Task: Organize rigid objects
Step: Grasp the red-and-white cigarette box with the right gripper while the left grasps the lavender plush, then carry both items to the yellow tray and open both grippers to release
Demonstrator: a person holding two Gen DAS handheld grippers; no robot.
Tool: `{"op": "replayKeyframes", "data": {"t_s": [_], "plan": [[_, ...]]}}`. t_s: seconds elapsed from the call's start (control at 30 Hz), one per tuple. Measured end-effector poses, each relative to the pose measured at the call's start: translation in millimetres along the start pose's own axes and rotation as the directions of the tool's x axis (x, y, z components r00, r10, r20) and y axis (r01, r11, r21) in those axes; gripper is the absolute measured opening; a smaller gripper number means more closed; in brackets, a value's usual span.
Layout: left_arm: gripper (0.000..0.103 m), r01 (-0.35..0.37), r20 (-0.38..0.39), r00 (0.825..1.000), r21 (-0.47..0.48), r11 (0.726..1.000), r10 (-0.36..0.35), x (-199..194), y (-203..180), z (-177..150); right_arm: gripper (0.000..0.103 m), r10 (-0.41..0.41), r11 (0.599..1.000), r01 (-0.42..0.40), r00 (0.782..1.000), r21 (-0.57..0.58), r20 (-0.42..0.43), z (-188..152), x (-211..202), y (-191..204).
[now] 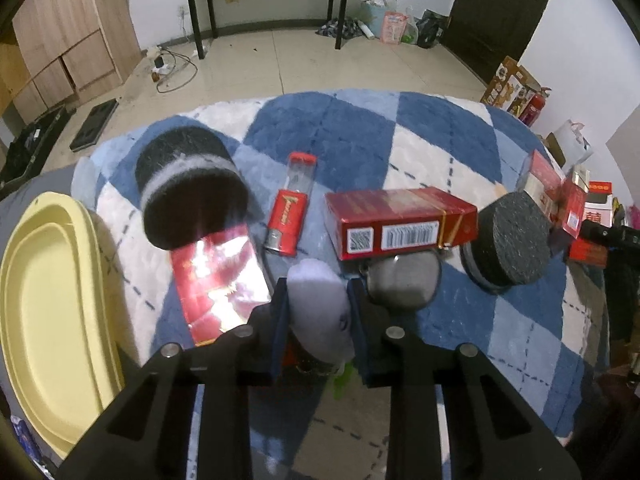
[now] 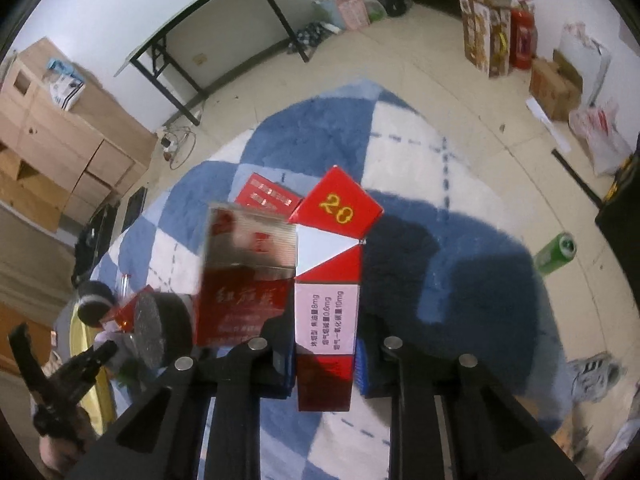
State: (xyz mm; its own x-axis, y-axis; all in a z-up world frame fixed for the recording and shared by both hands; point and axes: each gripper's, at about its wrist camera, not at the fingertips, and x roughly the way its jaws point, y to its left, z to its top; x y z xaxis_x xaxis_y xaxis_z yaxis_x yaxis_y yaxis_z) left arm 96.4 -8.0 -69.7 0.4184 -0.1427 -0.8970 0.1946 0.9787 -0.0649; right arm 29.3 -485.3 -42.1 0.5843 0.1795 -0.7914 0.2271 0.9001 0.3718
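Red pack [image 2: 326, 320] pinched in right claw [image 2: 325, 360]; grey rounded lump [image 1: 320, 312] pinched in left claw [image 1: 318, 316], yellow tray [image 1: 48, 312] beside.

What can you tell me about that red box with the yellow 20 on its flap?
The red box is a slim cardboard pack, glossy red with a white triangle and a pale panel of small printed text on its side. Its top flap stands open, showing the yellow 20. It is upright, slightly tilted, above the blue and white checked rug. The right hand-held gripper is shut on its lower part, one pad on either side.
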Motion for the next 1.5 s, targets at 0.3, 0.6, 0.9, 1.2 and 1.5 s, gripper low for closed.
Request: {"op": "replayKeyframes", "data": {"t_s": [0.3, 0.6, 0.9, 1.2, 1.5], "plan": [[0.030, -0.025, 0.032, 0.999, 0.049, 0.998, 0.024, 2, -10, -1, 0.020, -0.088, 0.991, 0.087, 0.996, -0.097, -0.012, -3, 18, 16], [0.030, -0.010, 0.110, 0.994, 0.011, 1.000, 0.008, -66, 9, 6, 0.020, -0.115, 0.987, 0.124, 0.990, -0.104, 0.081, -16, -34, 12], [0.030, -0.070, 0.207, 0.974, -0.104, 0.992, 0.090, -161, 103, 15, 0.020, 0.080, 0.924, -0.015, 0.984, -0.381, 0.156, -27, -100, 152], [0.030, -0.167, 0.142, 0.966, -0.296, 0.940, 0.217, -162, 225, -20, 0.020, 0.263, 0.705, -0.250, 0.961, -0.664, -0.083, -92, -59, 391], [0.030, -0.168, 0.047, 0.979, -0.389, 0.906, 0.201, -105, 293, -23, 0.020, 0.106, 0.555, -0.294, 0.953, -0.778, -0.284, -174, 58, 543]]}}
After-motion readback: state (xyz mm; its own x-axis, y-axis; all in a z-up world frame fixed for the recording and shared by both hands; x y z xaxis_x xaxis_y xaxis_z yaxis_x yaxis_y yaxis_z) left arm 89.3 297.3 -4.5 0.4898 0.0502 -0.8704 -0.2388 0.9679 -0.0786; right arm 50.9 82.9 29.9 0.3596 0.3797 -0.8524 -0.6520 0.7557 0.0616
